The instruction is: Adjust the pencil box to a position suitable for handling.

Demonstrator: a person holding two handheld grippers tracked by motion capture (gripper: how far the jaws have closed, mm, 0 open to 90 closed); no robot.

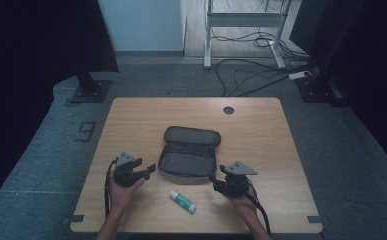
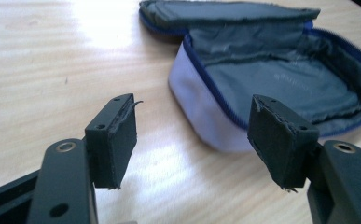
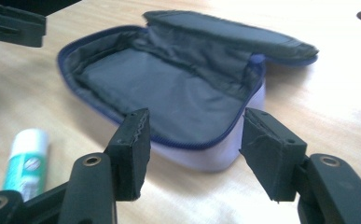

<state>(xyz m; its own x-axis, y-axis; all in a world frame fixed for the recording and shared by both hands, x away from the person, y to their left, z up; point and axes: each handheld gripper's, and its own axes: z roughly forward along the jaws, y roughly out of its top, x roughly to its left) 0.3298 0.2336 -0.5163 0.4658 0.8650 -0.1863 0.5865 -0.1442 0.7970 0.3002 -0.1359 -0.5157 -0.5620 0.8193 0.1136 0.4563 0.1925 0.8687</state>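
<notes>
An unzipped pencil case (image 1: 188,152) lies flat at the table's middle, with a grey lining, a blue zipper and pale sides; nothing shows inside it. A white and green glue stick (image 1: 182,201) lies on the wood in front of it. My left gripper (image 1: 150,171) stands open just off the case's near left corner, its jaws (image 2: 192,135) bare and apart from the case (image 2: 281,79). My right gripper (image 1: 216,180) stands open off the near right corner. Its jaws (image 3: 194,144) face the case (image 3: 169,88) with nothing between them, and the glue stick (image 3: 26,161) lies to their left.
The wooden table (image 1: 261,130) has a dark round cable hole (image 1: 228,110) near its far edge. Beyond it, cables (image 1: 251,75) run over the floor beside a white desk frame (image 1: 243,20). Dark curtains hang on both sides.
</notes>
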